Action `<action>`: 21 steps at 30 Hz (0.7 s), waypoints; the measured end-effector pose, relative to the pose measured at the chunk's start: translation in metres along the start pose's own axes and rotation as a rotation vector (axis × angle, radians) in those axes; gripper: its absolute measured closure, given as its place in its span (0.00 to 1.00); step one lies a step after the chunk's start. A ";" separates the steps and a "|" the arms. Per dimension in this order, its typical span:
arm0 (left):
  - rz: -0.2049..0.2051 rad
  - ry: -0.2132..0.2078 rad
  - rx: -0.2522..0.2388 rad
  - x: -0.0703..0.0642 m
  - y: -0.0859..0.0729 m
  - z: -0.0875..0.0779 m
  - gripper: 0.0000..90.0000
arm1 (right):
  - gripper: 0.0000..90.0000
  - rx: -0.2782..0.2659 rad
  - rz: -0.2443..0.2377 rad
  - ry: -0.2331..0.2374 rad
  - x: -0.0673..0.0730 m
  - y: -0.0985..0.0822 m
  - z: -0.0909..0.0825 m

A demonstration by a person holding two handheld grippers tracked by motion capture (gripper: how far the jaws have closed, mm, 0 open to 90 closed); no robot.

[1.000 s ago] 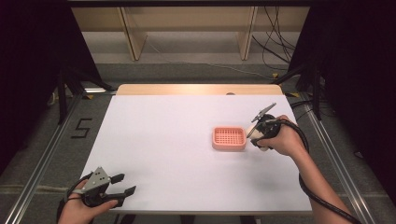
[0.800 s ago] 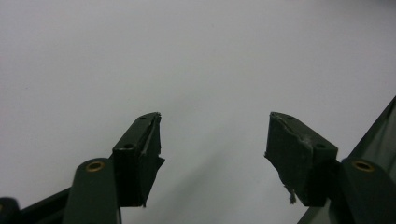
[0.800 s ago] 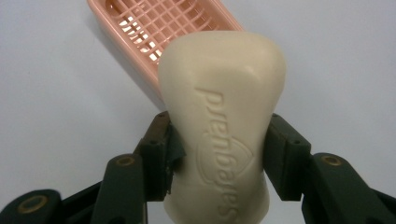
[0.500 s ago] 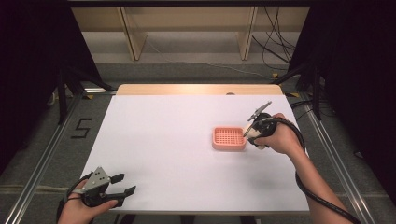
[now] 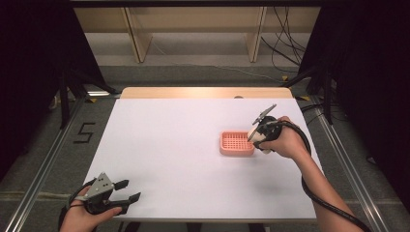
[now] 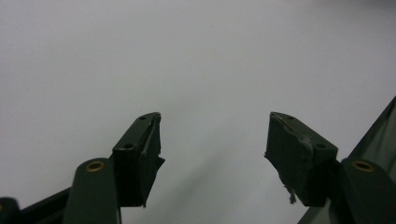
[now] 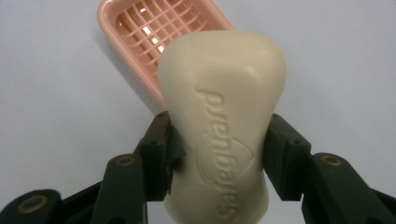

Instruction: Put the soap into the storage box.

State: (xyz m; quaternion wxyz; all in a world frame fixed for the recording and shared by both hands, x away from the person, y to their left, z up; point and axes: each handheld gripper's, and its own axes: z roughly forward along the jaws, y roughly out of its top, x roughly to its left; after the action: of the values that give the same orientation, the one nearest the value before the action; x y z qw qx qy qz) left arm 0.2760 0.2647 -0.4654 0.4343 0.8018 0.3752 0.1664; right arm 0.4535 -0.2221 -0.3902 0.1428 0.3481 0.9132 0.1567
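A cream bar of soap [image 7: 224, 121] with embossed lettering is clamped between the jaws of my right gripper [image 7: 219, 149]. Beyond it lies a pink soap dish [image 7: 154, 32] with a grid floor, seen in the high view as the pink soap dish [image 5: 237, 143] right of the table's middle. There my right gripper [image 5: 257, 136] hovers at the dish's right edge, soap [image 5: 256, 135] in its grip. My left gripper [image 5: 126, 191] rests at the front left corner with its jaws apart and nothing between them; the left gripper [image 6: 212, 140] looks onto bare white tabletop.
The white table [image 5: 169, 145] has a wooden strip along its far edge. Metal rails run down both sides. Shelving legs and cables stand on the floor behind. A black cable trails from my right hand off the front right.
My right gripper with the soap has shifted slightly left toward the dish's right edge. The left gripper has stayed put.
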 end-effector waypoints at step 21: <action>0.001 0.003 -0.004 0.000 0.000 0.000 0.39 | 0.56 -0.011 -0.033 -0.011 0.001 0.011 0.005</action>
State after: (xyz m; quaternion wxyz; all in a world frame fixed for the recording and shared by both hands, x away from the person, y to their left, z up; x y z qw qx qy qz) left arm 0.2761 0.2646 -0.4654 0.4350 0.8008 0.3755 0.1686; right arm 0.4612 -0.2123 -0.3906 0.1520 0.3332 0.9171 0.1574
